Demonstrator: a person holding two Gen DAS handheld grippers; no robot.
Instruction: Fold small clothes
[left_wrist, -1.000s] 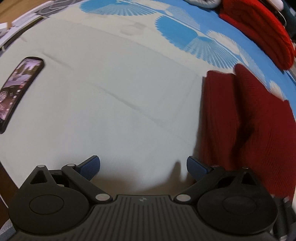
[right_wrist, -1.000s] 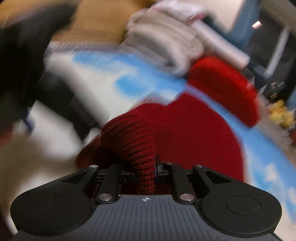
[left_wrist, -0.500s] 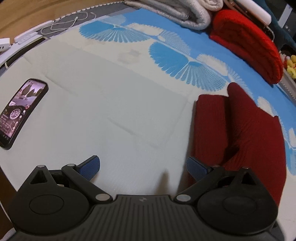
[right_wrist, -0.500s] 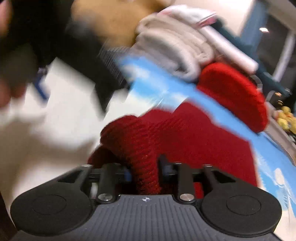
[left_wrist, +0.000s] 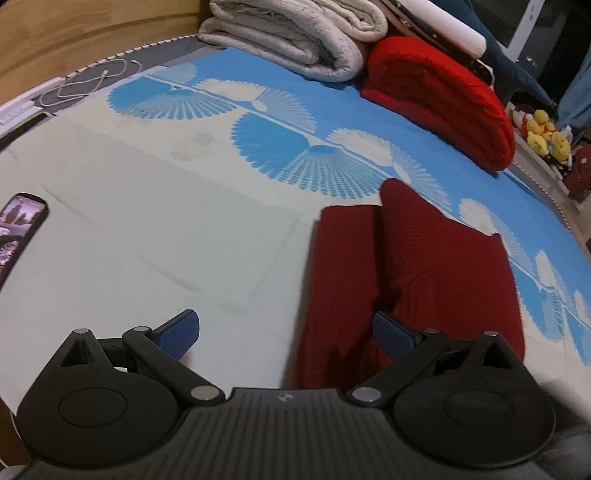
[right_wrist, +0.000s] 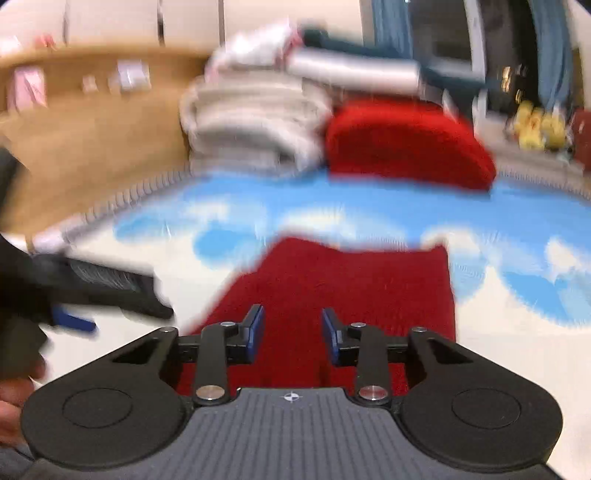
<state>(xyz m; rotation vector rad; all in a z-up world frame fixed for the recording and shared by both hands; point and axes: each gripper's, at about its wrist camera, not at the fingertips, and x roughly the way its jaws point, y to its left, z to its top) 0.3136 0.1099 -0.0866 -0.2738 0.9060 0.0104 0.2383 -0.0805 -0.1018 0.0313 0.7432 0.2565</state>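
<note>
Fig.: both wrist views, garment on bed. L gripper (left_wrist: 286, 332): jaws spread wide, nothing betw. them; blue pads (left_wrist: 181, 332) hang just above the sheet, the right-hand pad over the near left part of the knit. R gripper (right_wrist: 291, 332): jaws partly apart, a clear gap, nothing pinched; the knit lies below and ahead of them. R view is motion-blurred, so we cannot tell whether its pads touch cloth.

Task item: dark red knit garment (left_wrist: 406, 266), lying flat on the bed sheet (left_wrist: 147, 221), approx. folded lengthwise, w/ one panel lapped over the other along a central seam-like ridge. It straddles the white/blue-fan boundary of the sheet.

Handling (our judgement): ribbed knit, soft, light, no stiffness; will drape and sag when lifted, and layers may slide apart. We would pinch at near corners or along the folded edge, taking all layers, one gripper per side, rather than mid-panel.

Surroundings: phone (left_wrist: 18, 232) at far left of the sheet, well apart from the knit; folded grey blanket (left_wrist: 295, 40) and bright red blanket (left_wrist: 443, 99) at the far end; yellow plush toys (left_wrist: 543, 133) beyond.
</note>
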